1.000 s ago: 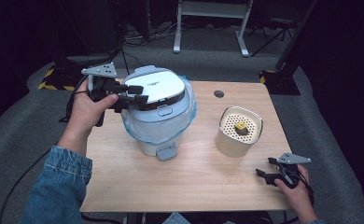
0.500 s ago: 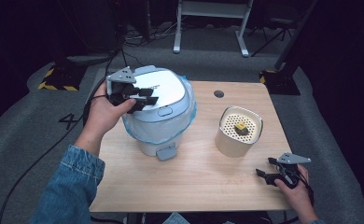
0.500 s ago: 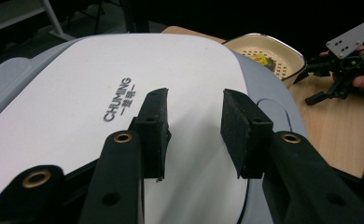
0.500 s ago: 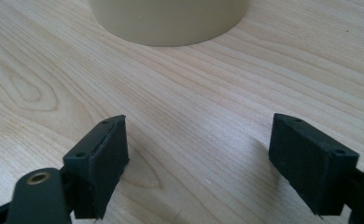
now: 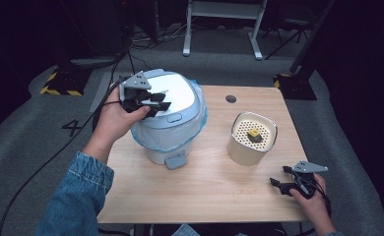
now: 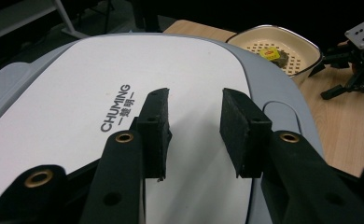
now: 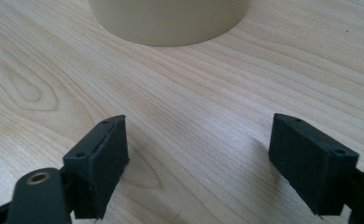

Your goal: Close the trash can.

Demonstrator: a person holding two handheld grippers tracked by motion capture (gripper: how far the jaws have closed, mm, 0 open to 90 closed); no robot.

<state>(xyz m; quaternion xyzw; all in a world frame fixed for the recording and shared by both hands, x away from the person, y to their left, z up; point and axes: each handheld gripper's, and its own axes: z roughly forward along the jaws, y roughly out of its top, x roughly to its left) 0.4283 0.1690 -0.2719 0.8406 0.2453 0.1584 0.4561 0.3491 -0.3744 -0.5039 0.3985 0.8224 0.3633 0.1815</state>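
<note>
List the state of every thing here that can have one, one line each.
Bin lid: shut, flat on the bin.
Bin liner: fitted, its edge hanging out under the lid.
Pedal: not pressed.
Beige container: upright, small yellow item on its perforated top.
Left gripper: open, over the lid.
Right gripper: open, empty, near the table.

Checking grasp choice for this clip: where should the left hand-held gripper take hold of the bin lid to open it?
Probably the lid's front lip by the grey latch, coming from the person's side. The left hand-held gripper hovers open over the flat white top, which offers no edge.
</note>
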